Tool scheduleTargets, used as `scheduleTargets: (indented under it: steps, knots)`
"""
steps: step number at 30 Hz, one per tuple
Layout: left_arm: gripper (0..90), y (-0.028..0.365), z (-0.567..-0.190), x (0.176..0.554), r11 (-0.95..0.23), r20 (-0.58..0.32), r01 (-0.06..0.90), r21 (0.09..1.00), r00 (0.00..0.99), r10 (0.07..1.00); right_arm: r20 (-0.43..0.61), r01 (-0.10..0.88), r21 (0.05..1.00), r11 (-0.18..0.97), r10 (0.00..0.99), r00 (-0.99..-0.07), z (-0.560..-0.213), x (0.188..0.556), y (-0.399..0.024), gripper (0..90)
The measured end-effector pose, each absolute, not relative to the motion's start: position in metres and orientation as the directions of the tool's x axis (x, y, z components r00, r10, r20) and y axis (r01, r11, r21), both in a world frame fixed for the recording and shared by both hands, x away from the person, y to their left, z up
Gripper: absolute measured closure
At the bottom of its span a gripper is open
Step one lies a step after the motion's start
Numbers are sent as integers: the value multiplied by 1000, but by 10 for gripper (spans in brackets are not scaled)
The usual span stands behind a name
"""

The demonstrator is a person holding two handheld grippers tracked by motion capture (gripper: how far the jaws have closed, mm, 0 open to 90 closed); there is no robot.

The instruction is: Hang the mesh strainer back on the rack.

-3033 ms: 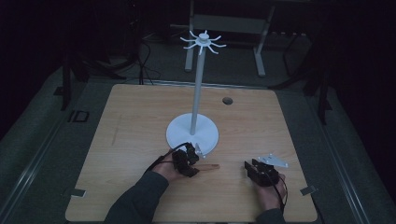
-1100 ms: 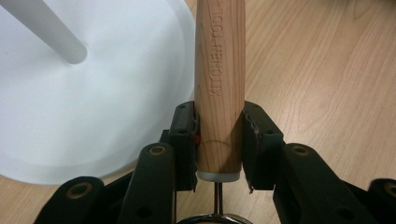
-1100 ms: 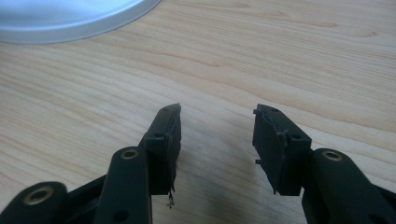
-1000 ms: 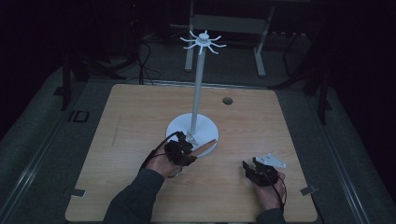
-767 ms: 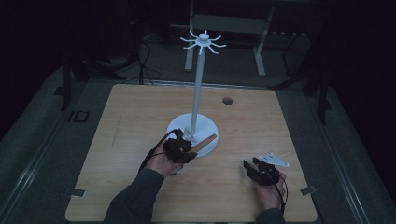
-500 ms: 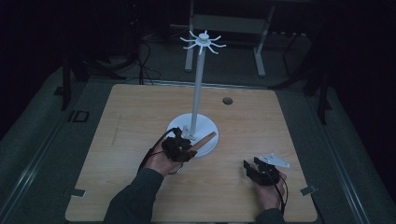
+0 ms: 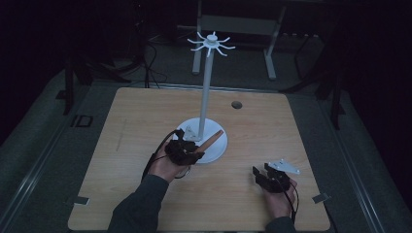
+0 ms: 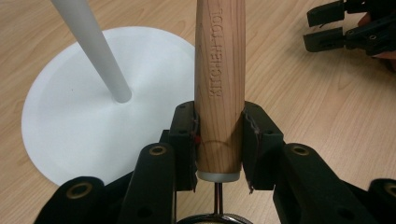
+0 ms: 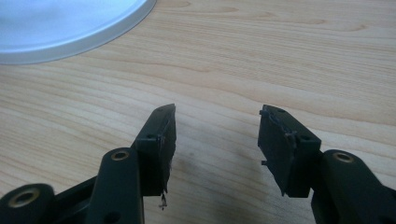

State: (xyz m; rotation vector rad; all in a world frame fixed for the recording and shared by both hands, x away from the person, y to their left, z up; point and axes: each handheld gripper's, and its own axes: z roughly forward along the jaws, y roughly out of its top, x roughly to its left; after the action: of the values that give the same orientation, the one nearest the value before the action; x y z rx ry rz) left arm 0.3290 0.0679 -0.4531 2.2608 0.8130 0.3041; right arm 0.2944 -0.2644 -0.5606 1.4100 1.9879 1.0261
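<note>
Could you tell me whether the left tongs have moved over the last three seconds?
Yes. The left tongs, gripping the wooden handle, have shifted up-frame toward the white stand's round base, which stayed put.

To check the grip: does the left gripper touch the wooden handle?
Touching. The left gripper view shows the left gripper with both jaws pressed against the wooden handle.

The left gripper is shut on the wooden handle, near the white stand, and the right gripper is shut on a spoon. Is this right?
One part is wrong: the right gripper holds nothing. Its jaws stand open over the bare table, as the right gripper view shows. The left gripper is indeed shut on the wooden handle, near the white stand.
</note>
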Motion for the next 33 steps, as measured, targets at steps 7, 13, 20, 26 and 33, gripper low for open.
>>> scheduleTargets:
  steps: [7, 13, 20, 26, 33]
  knots:
    - [691, 69, -447, 329, -537, -20, 463, 705, 770, 638, 25, 566, 804, 186, 939, -344, -561, 294, -264, 425]
    - [691, 70, -441, 327, -514, -25, 458, 725, 764, 645, 10, 564, 801, 200, 938, -346, -561, 294, -262, 419]
    - [691, 73, -435, 327, -499, -27, 456, 737, 757, 652, 7, 564, 801, 204, 937, -349, -561, 294, -262, 419]
    - [691, 75, -428, 324, -465, -27, 446, 765, 744, 668, -12, 557, 800, 223, 934, -357, -561, 293, -260, 418]
    - [692, 77, -423, 323, -435, -29, 442, 784, 727, 686, -9, 557, 801, 221, 934, -358, -561, 293, -261, 418]
